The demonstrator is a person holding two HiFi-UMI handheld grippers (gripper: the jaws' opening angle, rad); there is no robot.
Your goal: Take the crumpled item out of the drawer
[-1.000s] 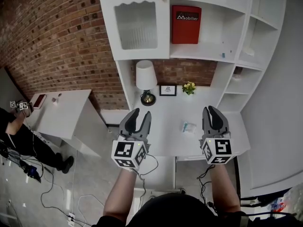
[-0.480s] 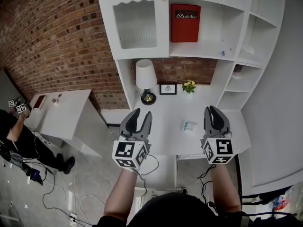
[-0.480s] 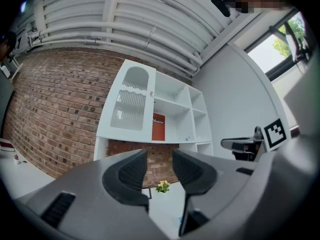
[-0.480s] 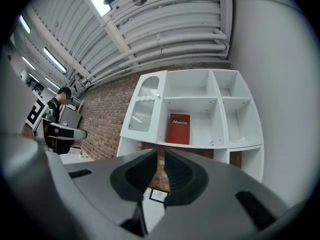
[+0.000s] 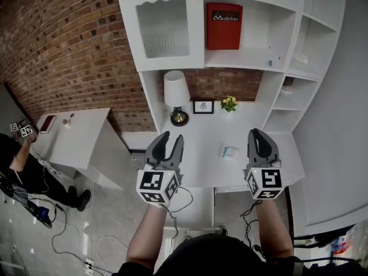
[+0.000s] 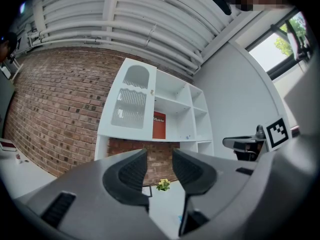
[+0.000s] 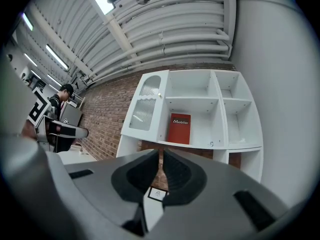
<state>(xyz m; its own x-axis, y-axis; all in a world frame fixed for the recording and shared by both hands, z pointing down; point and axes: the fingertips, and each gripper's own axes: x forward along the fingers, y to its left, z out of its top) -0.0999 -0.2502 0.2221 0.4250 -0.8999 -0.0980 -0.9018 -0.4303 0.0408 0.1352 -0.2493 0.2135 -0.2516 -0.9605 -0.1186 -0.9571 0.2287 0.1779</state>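
Note:
A small crumpled white-and-blue item (image 5: 229,152) lies on the white desk (image 5: 198,140), between my two grippers and a little nearer the right one. My left gripper (image 5: 172,137) hovers over the desk's front left part, open, with nothing between its jaws (image 6: 159,154). My right gripper (image 5: 257,132) hovers over the desk's right part. Its jaws are closing and stand almost together, with only a thin slit between them and nothing in it (image 7: 161,151). A white unit (image 5: 198,207) shows under the desk's front edge. I cannot tell whether a drawer there is pulled out.
At the back of the desk stand a lamp (image 5: 177,94), a small picture frame (image 5: 203,107) and yellow flowers (image 5: 229,104). Above are white shelves with a red book (image 5: 224,26). A white side table (image 5: 75,137), a person (image 5: 14,157) and floor cables lie to the left.
The right gripper's jaws have drawn closer together. Both grippers stay almost where they were, and the crumpled item has not moved.

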